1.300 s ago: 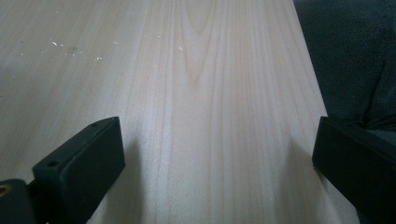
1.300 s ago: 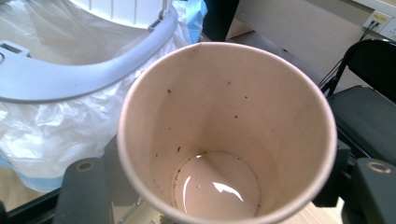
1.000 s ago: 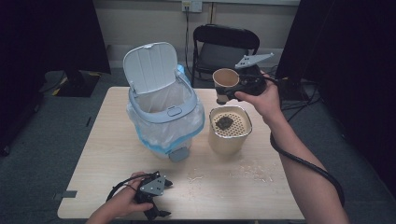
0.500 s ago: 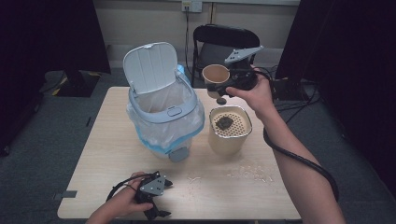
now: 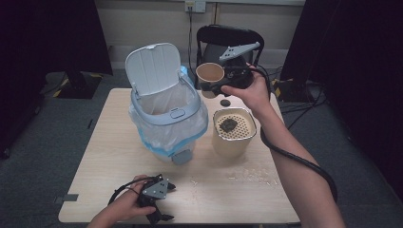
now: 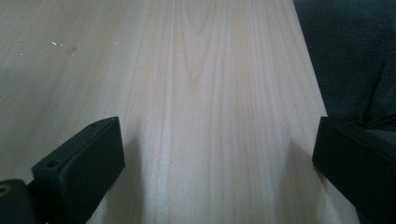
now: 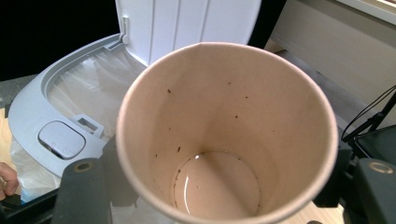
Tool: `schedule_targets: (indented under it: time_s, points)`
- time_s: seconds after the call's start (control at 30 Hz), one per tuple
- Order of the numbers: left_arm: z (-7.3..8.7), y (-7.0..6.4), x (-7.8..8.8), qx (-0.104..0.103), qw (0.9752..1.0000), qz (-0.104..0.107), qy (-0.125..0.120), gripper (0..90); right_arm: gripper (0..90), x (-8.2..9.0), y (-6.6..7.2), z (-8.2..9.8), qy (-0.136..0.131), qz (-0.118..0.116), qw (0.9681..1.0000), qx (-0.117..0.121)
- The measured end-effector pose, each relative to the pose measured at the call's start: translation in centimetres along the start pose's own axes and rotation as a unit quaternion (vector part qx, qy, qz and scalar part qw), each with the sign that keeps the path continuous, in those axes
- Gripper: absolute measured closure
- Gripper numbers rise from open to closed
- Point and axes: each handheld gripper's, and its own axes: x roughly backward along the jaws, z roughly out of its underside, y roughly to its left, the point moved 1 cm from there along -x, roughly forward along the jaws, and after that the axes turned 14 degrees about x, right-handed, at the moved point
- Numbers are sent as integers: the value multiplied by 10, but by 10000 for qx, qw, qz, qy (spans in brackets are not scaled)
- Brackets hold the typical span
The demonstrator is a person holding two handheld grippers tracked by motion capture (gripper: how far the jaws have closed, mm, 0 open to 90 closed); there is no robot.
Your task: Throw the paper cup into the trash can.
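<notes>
My right gripper (image 5: 209,88) is shut on a tan paper cup (image 5: 210,75), held upright in the air between the bin and the beige container. In the right gripper view the cup (image 7: 224,135) stands between the black jaws, with a film of liquid and dark specks at its bottom. Just left of the cup is a white pedal bin (image 5: 164,111) with its lid up and a clear liner inside. My left gripper (image 5: 164,202) rests on the table near the front edge. Its jaws stand wide apart over bare wood (image 6: 215,116), with nothing between them.
A beige container (image 5: 233,137) with a perforated insert holds a dark lump (image 5: 228,125) right of the bin. A small black disc (image 5: 225,102) lies behind it. Wet specks (image 5: 247,175) dot the table. A black chair (image 5: 223,35) stands behind the table.
My right gripper has carried the cup leftward and a little up, from over the beige container toward the bin. The left gripper has stayed where it was.
</notes>
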Motion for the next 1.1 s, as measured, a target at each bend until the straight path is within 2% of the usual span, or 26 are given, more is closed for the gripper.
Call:
schedule_targets:
  time_s: [0.67, 0.93, 1.1]
  points:
    - [0, 0, 0, 15, 10000, -8, -7, 16, 288, -23, 8, -33, -81, -181, 9997, 154]
    - [0, -1, -1, 9, 10000, 10, -2, 9, 287, -36, 15, -45, -164, -293, 9993, 174]
    - [0, -1, -1, 9, 10000, 13, -19, 7, 286, -46, 19, -51, -129, -379, 9989, 230]
